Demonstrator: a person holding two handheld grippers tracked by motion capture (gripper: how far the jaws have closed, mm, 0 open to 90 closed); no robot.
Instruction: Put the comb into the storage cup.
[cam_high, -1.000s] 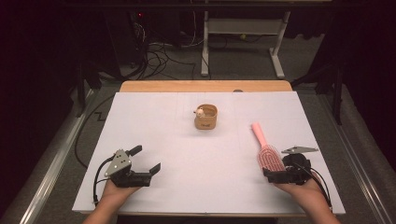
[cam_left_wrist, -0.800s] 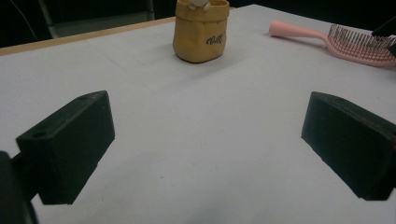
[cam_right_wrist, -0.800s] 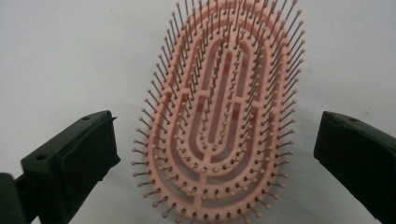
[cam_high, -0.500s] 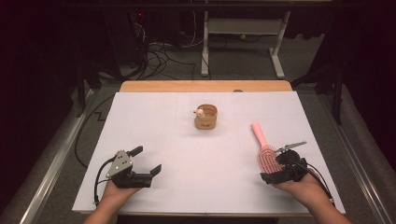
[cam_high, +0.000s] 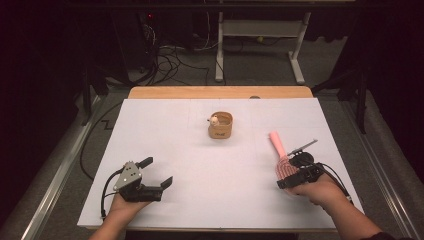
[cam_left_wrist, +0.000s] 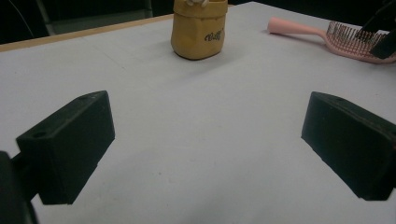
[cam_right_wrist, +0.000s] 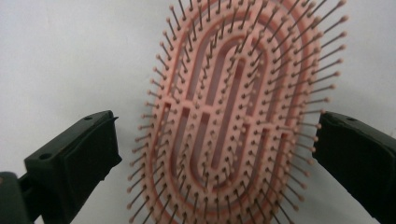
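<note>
A pink hairbrush (cam_high: 281, 159) lies flat on the white table (cam_high: 200, 150), at the right side of the high view. Its handle points up and a little left in that frame, and its round bristly head is at the lower end. The right gripper (cam_high: 292, 176) sits right over that head, in the lower right of the high view, held in the person's right hand (cam_high: 317, 190). In the right gripper view, the brush head (cam_right_wrist: 238, 116) stands in the middle of the frame with its bristles facing up at the camera. One black jaw is at the lower left and the other is at the lower right. The jaws are wide apart, one on each side of the head, and they do not squeeze it. The right jaw is very close to the bristle tips. The left gripper (cam_high: 157, 172) is in the lower left of the high view, low over the table, far from the brush. Its jaws are wide apart too, with nothing between them. A small tan cup (cam_high: 221, 126) stands upright in the middle of the table, toward the top. In the left gripper view, the cup (cam_left_wrist: 200, 28) is at the top middle and the brush (cam_left_wrist: 327, 37) is at the upper right.
</note>
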